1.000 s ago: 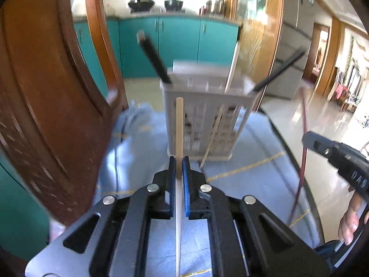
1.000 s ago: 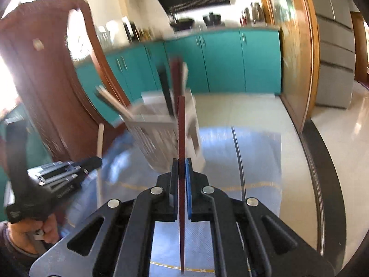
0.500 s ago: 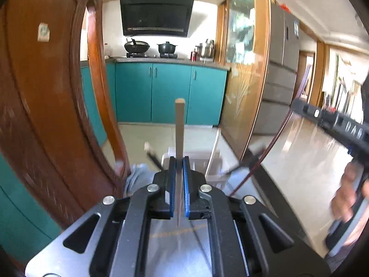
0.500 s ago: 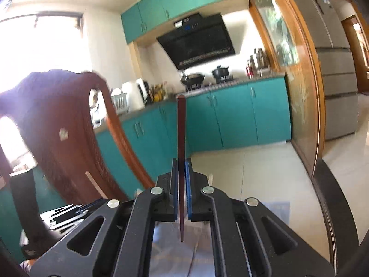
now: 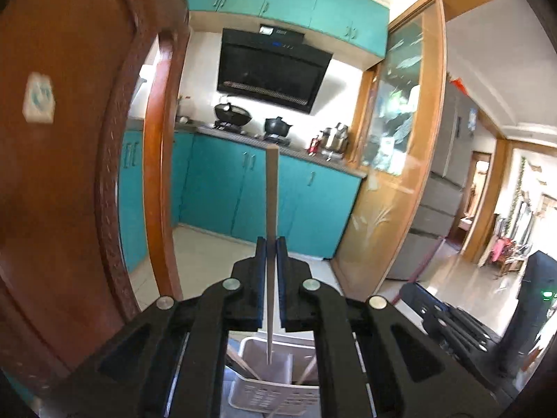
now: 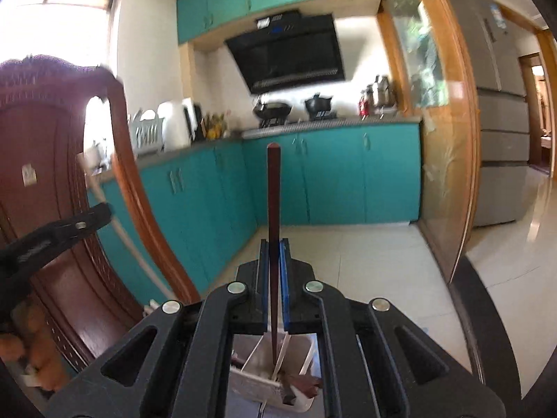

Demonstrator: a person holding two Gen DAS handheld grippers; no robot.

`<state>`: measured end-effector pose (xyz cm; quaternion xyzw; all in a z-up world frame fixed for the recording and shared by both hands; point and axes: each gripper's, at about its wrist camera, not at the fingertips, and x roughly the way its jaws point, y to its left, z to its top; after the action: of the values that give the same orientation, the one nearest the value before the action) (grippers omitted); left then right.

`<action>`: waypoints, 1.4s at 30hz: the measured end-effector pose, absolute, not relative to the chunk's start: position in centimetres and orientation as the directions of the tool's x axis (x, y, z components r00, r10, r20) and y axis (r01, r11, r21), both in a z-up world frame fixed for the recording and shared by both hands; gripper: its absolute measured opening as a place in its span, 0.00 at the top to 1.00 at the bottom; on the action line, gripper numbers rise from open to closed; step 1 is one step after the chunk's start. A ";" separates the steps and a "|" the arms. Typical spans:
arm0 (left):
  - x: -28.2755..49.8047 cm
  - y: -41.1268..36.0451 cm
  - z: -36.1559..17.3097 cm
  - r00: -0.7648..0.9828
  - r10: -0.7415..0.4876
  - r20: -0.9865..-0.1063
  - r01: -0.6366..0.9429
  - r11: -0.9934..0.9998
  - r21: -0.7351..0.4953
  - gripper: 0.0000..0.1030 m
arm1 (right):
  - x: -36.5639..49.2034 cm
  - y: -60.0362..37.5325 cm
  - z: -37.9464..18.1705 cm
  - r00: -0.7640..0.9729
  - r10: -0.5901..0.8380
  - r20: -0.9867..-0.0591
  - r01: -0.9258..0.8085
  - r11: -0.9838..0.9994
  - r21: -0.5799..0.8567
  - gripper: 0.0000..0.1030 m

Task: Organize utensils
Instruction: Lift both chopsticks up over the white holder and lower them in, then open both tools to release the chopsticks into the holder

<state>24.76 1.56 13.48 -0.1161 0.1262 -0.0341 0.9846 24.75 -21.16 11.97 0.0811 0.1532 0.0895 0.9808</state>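
Each view sits just behind its own two fingers and looks along them, close over a white utensil basket (image 5: 268,379) at the bottom centre of the frame, facing the teal cabinets (image 5: 216,188) and black range hood (image 5: 271,69) across the room. Both share these, plus a wooden chair back (image 6: 48,181) filling the left side; each glimpses the other gripper at its edge

carved brown wooden chair back (image 5: 69,174) at left | teal kitchen cabinets (image 6: 334,174) | black range hood (image 5: 271,69) above two black pots (image 6: 271,108) | grey refrigerator (image 6: 501,132) at right
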 end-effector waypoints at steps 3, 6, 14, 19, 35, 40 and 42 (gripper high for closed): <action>27.1 1.0 11.2 0.944 -0.082 -0.319 0.013 0.977 -0.212 0.93 | 25.6 -20.6 10.6 0.924 0.181 -0.337 -0.138 0.979 0.147 0.94; 28.0 0.1 9.5 0.927 -0.070 -0.368 0.006 0.985 -0.172 0.93 | 26.1 -20.4 9.8 0.910 0.186 -0.372 -0.145 0.980 0.136 0.94; 28.3 -0.4 8.0 0.909 -0.058 -0.412 0.000 0.990 -0.139 0.93 | 25.8 -21.3 9.4 0.895 0.215 -0.390 -0.161 0.973 0.167 0.74; 27.5 0.3 7.5 0.906 -0.063 -0.417 -0.001 0.988 -0.153 0.93 | 24.5 -23.5 11.0 0.925 0.211 -0.317 -0.141 0.963 0.230 0.71; 27.1 0.8 7.0 0.897 -0.081 -0.435 0.005 0.985 -0.172 0.83 | 28.1 -24.7 9.0 0.874 0.292 -0.389 -0.152 0.924 0.352 0.72; 24.7 1.1 7.5 0.933 -0.075 -0.353 0.021 0.988 -0.155 0.82 | 24.5 -23.4 10.5 0.915 0.252 -0.314 -0.169 0.948 0.270 0.64; 22.7 1.0 7.8 0.954 -0.046 -0.297 0.010 0.992 -0.122 0.75 | 22.6 -23.0 11.0 0.939 0.221 -0.265 -0.161 0.959 0.232 0.57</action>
<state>22.73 0.95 7.77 -0.0597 0.1515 -0.0140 0.9866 22.64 -23.02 11.02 0.1041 0.1455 0.0975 0.9790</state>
